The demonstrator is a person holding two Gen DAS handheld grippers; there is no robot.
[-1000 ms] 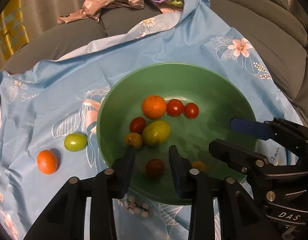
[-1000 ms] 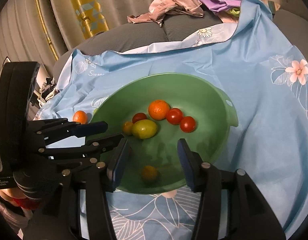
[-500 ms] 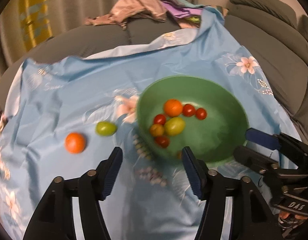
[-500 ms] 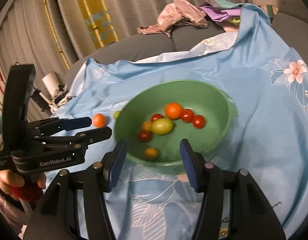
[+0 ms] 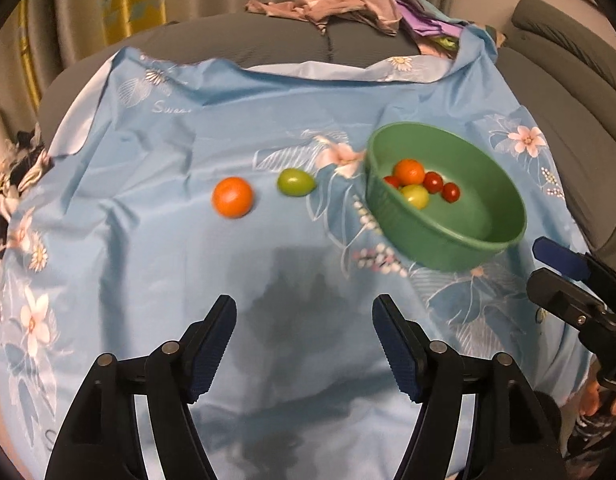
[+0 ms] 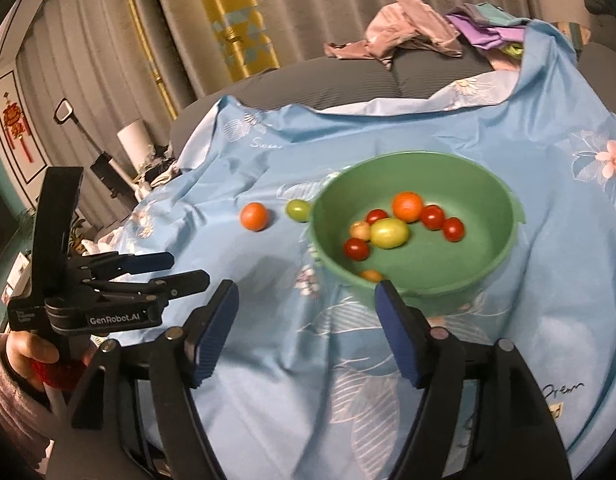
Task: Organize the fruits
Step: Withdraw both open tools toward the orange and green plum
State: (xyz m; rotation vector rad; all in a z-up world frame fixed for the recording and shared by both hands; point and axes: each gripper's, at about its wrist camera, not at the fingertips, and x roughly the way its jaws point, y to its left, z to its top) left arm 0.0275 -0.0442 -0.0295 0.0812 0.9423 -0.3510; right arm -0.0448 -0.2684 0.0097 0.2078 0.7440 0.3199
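Observation:
A green bowl [image 5: 504, 236] [image 6: 496, 264] sits on a blue flowered cloth [image 5: 148, 208] and holds several fruits: an orange [image 6: 407, 206], a yellow-green tomato [image 6: 389, 233] and red tomatoes [image 6: 432, 217]. An orange [image 5: 232, 197] [image 6: 253, 216] and a green tomato [image 5: 295, 182] [image 6: 298, 209] lie on the cloth left of the bowl. My left gripper [image 5: 304, 336] [image 6: 168, 270] is open and empty, above the cloth short of the loose fruits. My right gripper [image 6: 306, 320] [image 5: 552, 276] is open and empty, near the bowl's front.
The cloth [image 6: 268, 360] covers a grey sofa [image 5: 268, 44]. A pile of clothes [image 5: 340, 4] [image 6: 408, 36] lies at the back. Sofa cushions [image 5: 568, 80] rise at the right. Curtains [image 6: 228, 20] hang behind, with clutter [image 6: 120, 168] at the left.
Both grippers have pulled back from the bowl. The left gripper has let a dark red tomato fall into the bowl, opened wide, and swung left toward the loose fruits.

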